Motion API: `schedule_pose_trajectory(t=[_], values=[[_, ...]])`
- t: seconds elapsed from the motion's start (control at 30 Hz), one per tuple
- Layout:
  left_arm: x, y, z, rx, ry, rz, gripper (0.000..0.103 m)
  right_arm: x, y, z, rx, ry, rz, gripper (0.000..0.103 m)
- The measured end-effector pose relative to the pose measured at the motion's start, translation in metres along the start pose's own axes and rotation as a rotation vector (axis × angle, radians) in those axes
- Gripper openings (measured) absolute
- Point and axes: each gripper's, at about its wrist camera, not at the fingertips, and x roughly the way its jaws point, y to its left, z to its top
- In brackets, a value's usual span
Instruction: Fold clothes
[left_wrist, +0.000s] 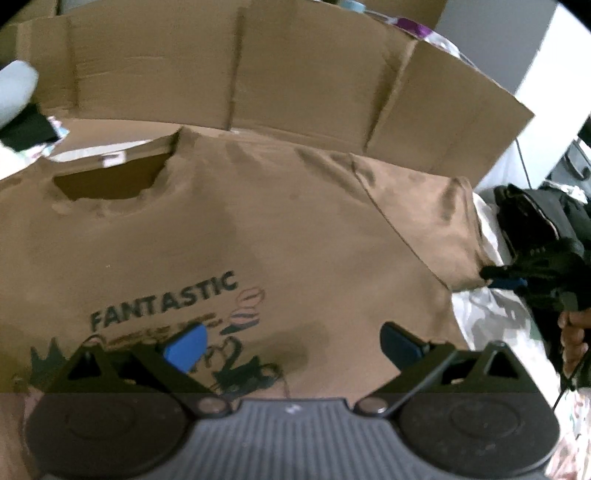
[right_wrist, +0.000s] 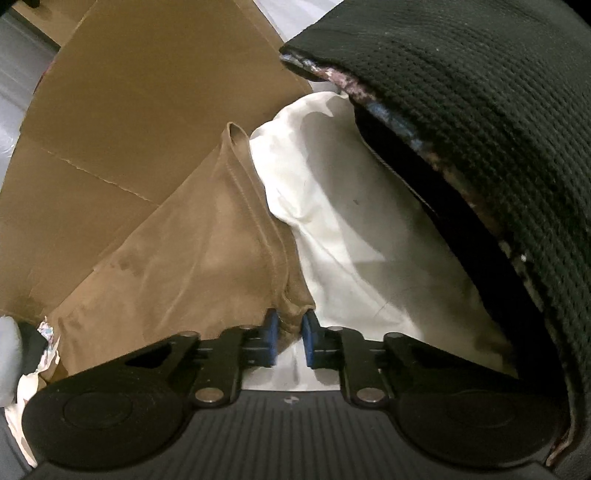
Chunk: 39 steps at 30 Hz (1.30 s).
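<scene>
Cardboard (left_wrist: 295, 74) is backing the tee (left_wrist: 258, 229) lying flat, its sleeve (right_wrist: 229, 240) stretching away from the right gripper (right_wrist: 290, 341), jaws clenching its hem, while the left gripper (left_wrist: 291, 345) is hovering released over the chest print.

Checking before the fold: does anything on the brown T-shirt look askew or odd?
The T-shirt lies mostly flat; only its sleeve, pinched by the right gripper, is bunched. Nothing looks damaged.

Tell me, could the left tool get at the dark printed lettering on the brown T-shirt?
Probably yes: the left tool hangs open right over the print on the brown T-shirt, with nothing between.
</scene>
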Motion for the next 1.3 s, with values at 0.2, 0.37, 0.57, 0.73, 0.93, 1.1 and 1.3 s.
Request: schedule_pose_trajectory(t=[0.2,0.37,0.57,0.73,0.93,1.1,1.3], values=[[0.02,-0.028,0.009,0.061,0.02,-0.061,0.081,-0.012,0.003,0.007,-0.031,-0.042,0.027,0.007],[0.036,-0.058,0.01,0.106,0.028,-0.142,0.063,-0.023,0.01,0.013,-0.061,-0.077,0.079,0.007],[0.042,-0.084,0.011,0.173,-0.011,-0.122,0.048,-0.033,0.027,0.024,-0.089,-0.105,0.128,0.007],[0.038,-0.087,0.013,0.14,-0.041,-0.159,0.035,-0.036,0.038,0.024,-0.106,-0.112,0.148,0.007],[0.048,-0.096,0.014,0.104,-0.041,-0.188,0.019,-0.036,0.045,0.029,-0.105,-0.116,0.161,0.007],[0.062,-0.103,0.009,0.048,-0.003,-0.246,0.011,-0.041,0.05,0.029,-0.11,-0.111,0.189,0.007],[0.076,-0.103,0.004,0.007,0.004,-0.224,0.01,-0.045,0.063,0.025,-0.136,-0.089,0.244,0.006]])
